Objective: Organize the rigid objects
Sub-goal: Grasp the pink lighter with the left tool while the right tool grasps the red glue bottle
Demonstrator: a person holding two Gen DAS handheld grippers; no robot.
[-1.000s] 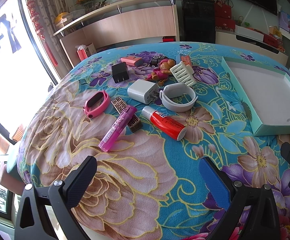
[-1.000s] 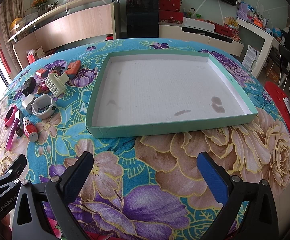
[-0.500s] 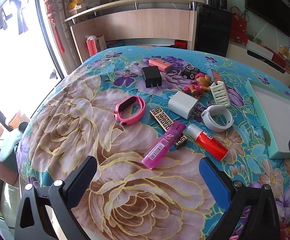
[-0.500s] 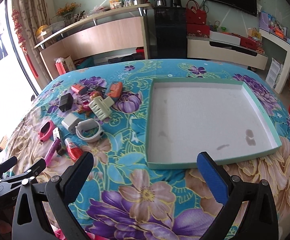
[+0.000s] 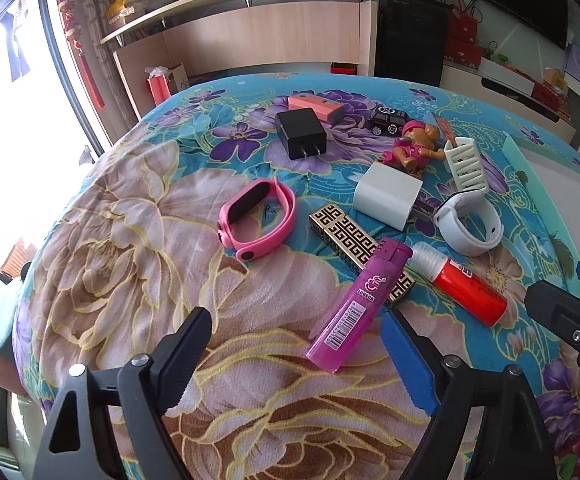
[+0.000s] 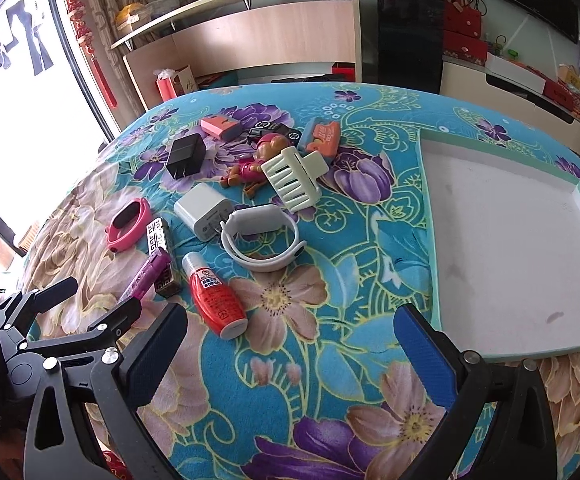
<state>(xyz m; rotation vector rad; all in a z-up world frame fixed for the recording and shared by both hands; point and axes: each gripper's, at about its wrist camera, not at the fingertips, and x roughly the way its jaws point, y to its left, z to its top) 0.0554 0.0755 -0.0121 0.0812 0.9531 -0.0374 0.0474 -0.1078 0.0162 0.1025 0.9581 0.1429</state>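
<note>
Small items lie in a cluster on the flowered cloth: a purple lighter [image 5: 358, 304], a gold-patterned black case [image 5: 342, 232] under it, a pink wristband [image 5: 257, 216], a red bottle [image 5: 466, 292], a white charger [image 5: 386, 196] and a white watch band [image 5: 470, 220]. My left gripper [image 5: 298, 340] hovers low at the lighter's near end, its jaws closing, with that end lying between the fingertips and no pad on it. My right gripper [image 6: 290, 332] stands open over bare cloth, just right of the red bottle [image 6: 217, 300]. The teal tray [image 6: 510, 240] is empty.
Farther back lie a black charger [image 5: 300, 132], a pink box [image 5: 314, 106], a toy car [image 5: 386, 118], a toy figure [image 5: 410, 148], a white hair clip [image 5: 466, 164] and an orange-blue piece [image 6: 322, 136]. The table's rounded edge drops off left, toward a bright window.
Both grippers have swung left, off the tray and toward the cluster. The left gripper has come down close to the purple lighter, and its jaws have narrowed.
</note>
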